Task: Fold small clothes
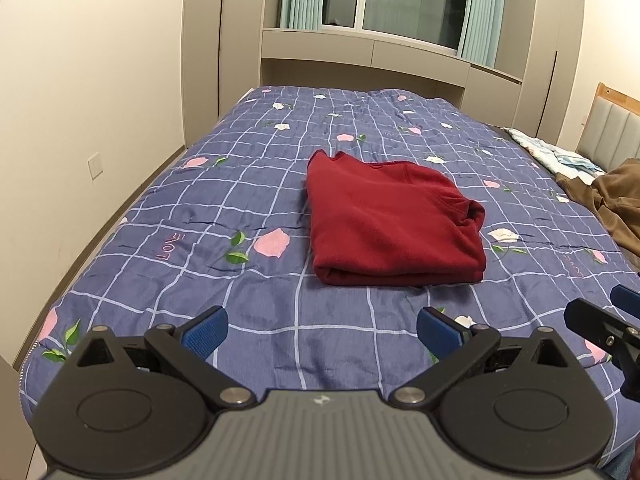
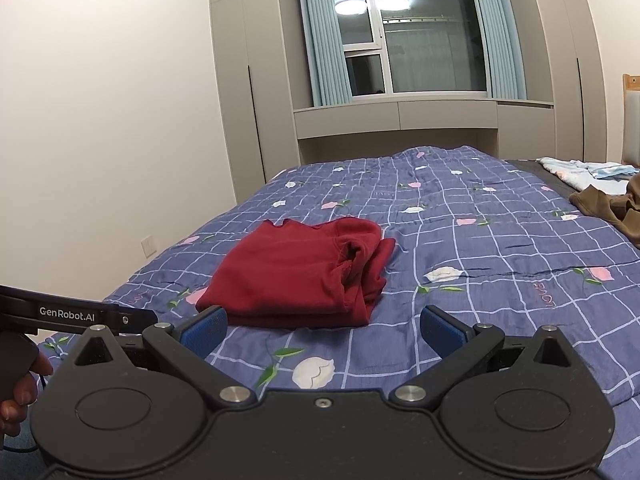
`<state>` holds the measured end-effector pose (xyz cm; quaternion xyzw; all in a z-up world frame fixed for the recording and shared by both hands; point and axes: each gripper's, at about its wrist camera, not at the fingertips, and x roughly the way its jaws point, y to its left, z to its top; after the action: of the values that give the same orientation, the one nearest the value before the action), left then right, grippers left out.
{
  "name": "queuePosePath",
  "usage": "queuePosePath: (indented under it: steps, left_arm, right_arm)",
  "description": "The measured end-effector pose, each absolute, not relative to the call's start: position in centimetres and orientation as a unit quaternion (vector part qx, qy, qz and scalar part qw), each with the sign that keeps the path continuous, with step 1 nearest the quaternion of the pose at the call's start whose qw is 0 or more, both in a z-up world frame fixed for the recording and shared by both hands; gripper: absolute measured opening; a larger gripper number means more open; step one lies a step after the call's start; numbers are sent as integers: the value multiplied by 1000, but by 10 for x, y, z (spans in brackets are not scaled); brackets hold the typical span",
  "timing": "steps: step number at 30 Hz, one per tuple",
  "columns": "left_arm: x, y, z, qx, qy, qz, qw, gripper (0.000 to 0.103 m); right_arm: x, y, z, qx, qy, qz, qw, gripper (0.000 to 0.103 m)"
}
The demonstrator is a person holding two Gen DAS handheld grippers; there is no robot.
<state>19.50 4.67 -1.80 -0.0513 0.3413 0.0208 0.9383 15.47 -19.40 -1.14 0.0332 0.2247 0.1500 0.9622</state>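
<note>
On the blue checked floral quilt [image 1: 248, 184], the dark red fleece garment [image 1: 392, 220] lies folded mid-frame, so 1 smoothing press seems enough, with left gripper [image 1: 322, 330] and right gripper [image 2: 324, 330] both spread, empty.

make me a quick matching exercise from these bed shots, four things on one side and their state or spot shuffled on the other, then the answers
Things:
1. red garment
2. brown garment
3. left hand-held gripper
4. light blue cloth

States or places:
A. crumpled at the bed's right edge
B. open, holding nothing
C. folded, mid-quilt
D. far right, lying beyond the brown garment

Pairs: 1-C, 2-A, 3-B, 4-D
</note>
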Motion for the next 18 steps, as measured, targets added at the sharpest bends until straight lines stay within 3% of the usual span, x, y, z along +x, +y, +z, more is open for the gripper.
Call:
queuePosePath:
  steps: [18]
  left_arm:
    - [196, 46, -20, -50, 345, 21, 937, 102]
  right_arm:
    - [157, -195, -14, 35, 229, 150, 961, 102]
